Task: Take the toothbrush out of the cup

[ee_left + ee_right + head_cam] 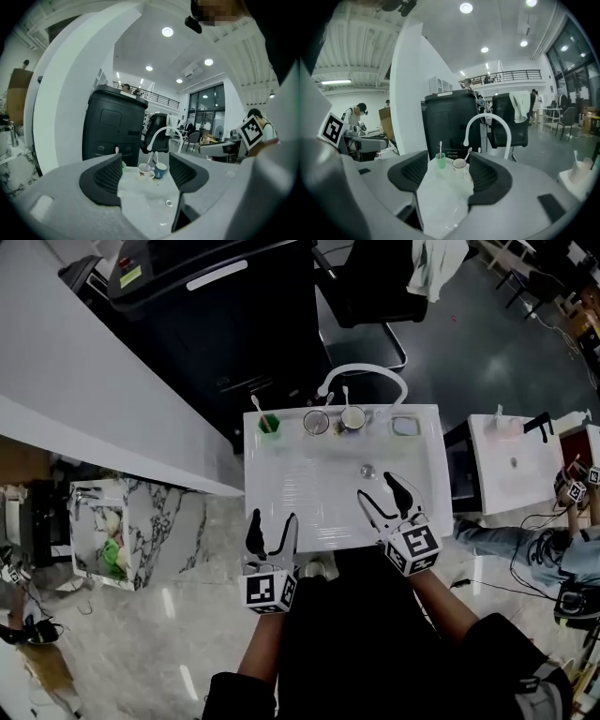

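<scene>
I hold both tools low over the white basin (300, 486); the left gripper (273, 526) sits at its bottom edge, the right gripper (378, 488) further in; both have jaws apart, nothing between them. A toothbrush (258, 409) stands upright in the green cup (269, 425) at the basin's top left; the middle cup (316, 423) and the right-hand cup (352, 418) beside it hold brushes too.

We see a glossy white sink (309, 493) with a shiny metal drain (367, 470). The green cup (269, 424) looks like translucent plastic. On the left gripper (273, 521) the pads (105, 180) are matt black and ribbed (rubbery, we think). The floor (187, 615) is polished, marbled stone.
</scene>
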A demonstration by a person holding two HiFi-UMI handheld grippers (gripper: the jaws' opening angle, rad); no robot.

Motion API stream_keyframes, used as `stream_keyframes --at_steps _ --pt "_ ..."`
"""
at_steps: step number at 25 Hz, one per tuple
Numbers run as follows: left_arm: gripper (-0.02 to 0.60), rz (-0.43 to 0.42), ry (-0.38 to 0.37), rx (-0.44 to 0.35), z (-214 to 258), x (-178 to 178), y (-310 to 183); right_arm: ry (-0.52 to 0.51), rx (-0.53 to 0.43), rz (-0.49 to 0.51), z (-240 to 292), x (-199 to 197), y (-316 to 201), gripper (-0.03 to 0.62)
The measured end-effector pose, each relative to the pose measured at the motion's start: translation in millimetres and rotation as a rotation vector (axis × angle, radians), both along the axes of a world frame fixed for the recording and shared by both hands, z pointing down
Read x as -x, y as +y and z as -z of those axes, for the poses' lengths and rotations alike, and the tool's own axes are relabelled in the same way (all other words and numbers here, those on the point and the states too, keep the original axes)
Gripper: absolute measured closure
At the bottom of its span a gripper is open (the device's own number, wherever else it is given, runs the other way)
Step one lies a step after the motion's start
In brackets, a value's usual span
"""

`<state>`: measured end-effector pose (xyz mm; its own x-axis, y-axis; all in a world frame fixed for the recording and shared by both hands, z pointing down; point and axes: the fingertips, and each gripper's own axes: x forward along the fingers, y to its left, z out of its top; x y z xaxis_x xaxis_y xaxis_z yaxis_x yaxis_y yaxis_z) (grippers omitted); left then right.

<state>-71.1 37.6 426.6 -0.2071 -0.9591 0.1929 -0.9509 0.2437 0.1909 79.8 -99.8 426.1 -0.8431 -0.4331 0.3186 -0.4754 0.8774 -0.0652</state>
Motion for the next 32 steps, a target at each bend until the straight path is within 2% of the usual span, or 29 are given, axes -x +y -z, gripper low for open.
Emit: stream_keyframes --at_steps 6,15,24,28,32 --pt "0.282 0.042 -0.006 0.032 -3 7 -33 0.013 0.055 0.072 -17 21 -34 0.322" --pt "0.282 0.066 0.008 0.122 -33 9 -65 0.012 0.105 0.136 -42 39 -70 0.322" --pt "0.282 0.096 -0.022 0.153 -37 0 -101 -0.015 0.140 0.194 -54 51 -100 0.322" --pt "0.282 0.092 -0.009 0.160 -43 -5 -112 0.000 0.114 0.175 -56 64 -119 0.324" --pt "0.282 0.065 0.004 0.155 -46 -7 -126 0.011 0.110 0.093 -55 78 -152 0.325"
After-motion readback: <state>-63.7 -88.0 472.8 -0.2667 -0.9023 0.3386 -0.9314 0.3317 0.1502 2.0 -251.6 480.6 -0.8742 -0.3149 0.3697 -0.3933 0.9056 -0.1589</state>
